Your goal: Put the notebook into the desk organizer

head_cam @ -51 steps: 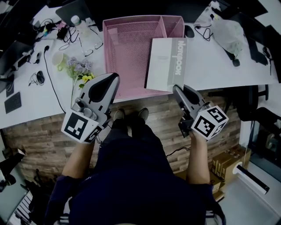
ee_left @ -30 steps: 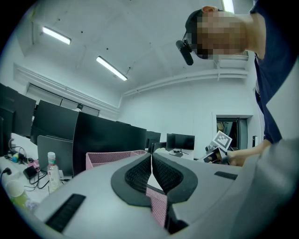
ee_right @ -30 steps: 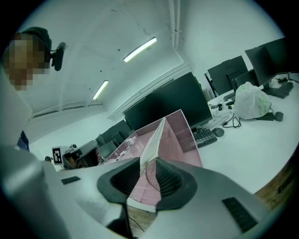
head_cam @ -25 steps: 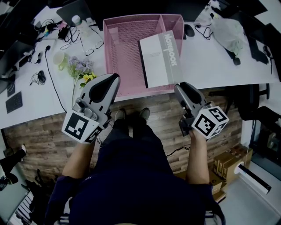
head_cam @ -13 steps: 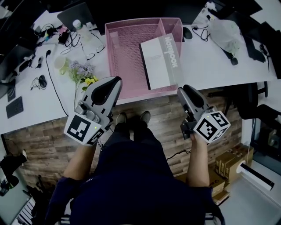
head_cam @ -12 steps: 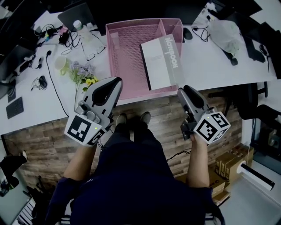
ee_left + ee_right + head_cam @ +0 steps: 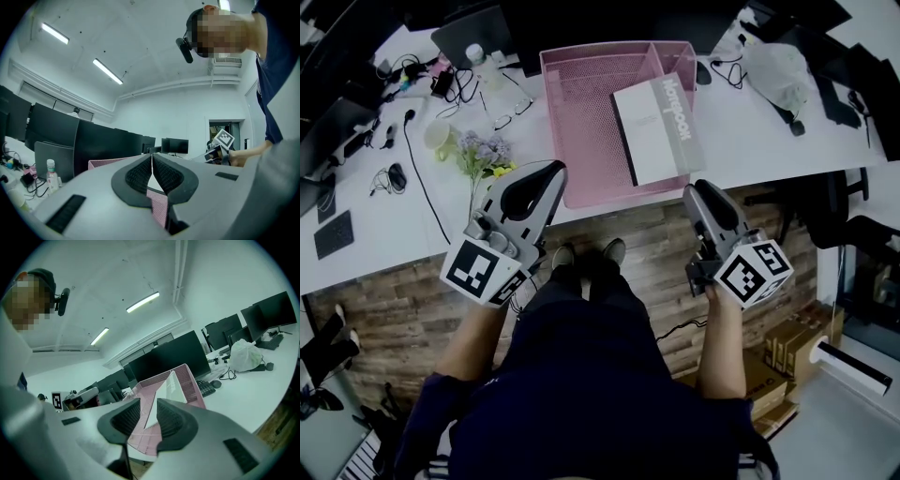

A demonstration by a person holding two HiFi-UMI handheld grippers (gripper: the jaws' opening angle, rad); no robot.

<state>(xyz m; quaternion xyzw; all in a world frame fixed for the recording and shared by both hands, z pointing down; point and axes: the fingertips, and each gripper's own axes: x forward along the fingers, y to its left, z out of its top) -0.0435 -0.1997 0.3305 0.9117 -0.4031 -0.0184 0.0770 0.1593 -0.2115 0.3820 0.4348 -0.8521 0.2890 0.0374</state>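
White notebook (image 7: pixel 654 131) lies in organizer (image 7: pixel 581 141), length pointing away; right claw (image 7: pixel 149 405) open, empty, just narrowed; left claw (image 7: pixel 152 158) shut.

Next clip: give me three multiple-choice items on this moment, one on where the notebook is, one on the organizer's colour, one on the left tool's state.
1. Where is the notebook?
A. On a shelf
B. In the organizer, toward its right side
C. In a drawer

2. What colour is the organizer?
A. Blue
B. Black
C. Pink

3. The left tool is:
A. Shut and empty
B. Wide open
C. Shut on the notebook

Answers:
1 B: the head view shows it resting inside the mesh walls at the right.
2 C: the mesh is pink in the head view and the right gripper view.
3 A: the left gripper view shows its pads together with nothing between them.
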